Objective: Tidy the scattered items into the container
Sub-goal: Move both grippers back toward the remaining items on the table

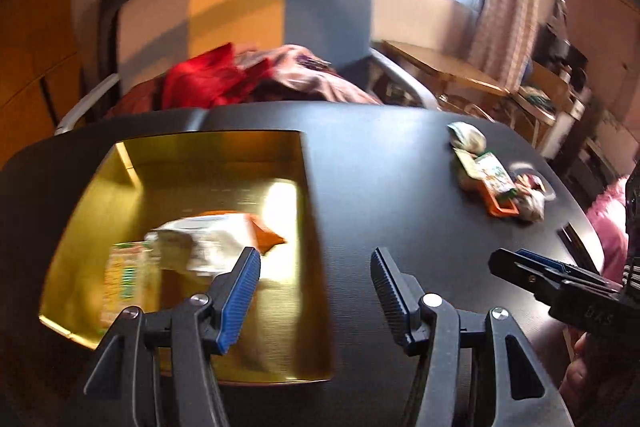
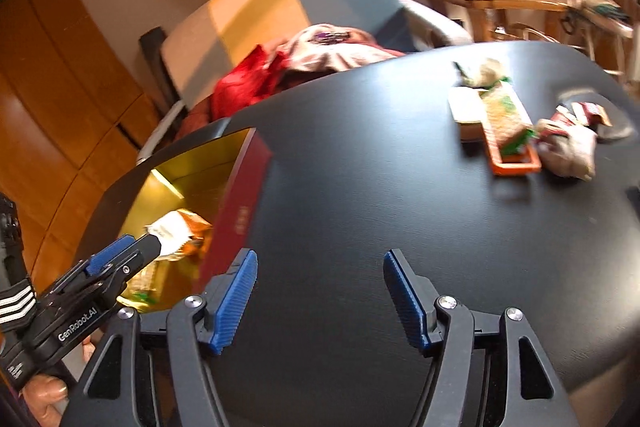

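Left wrist view first: our left tool (image 1: 316,267) hangs with its blue-padded fingers (image 1: 240,291) spread wide and nothing between them, straddling the right wall of the tin (image 1: 316,227). One finger sits over the gold interior, the other over the dark table (image 1: 380,167). Inside the tin we see a white and orange packet (image 1: 216,239) and, just beside it on the left, a blurred green and yellow packet (image 1: 128,275). At the right edge our right tool (image 1: 520,267) pokes in low over the table.

Over to the right wrist view: the right tool (image 2: 320,275) is released as well, fingers (image 2: 404,295) wide apart above bare table (image 2: 360,167), gripping nothing. To its left the left tool (image 2: 132,251) reaches over the tin (image 2: 236,211), whose outer wall is red, with the white and orange packet (image 2: 180,231) lying inside.

Farther out, well apart from the tin, the scattered items wait on the table's far right: an orange tray (image 2: 516,163) carrying a green-printed packet (image 2: 508,119), a flat card (image 2: 464,111) touching its left side, a crumpled wrapper (image 2: 488,71) behind, and a pale wrapper with red print (image 2: 568,143) just to its right.

Beyond the table, we see a chair (image 1: 328,11) piled with red and pink cloth (image 1: 240,75).
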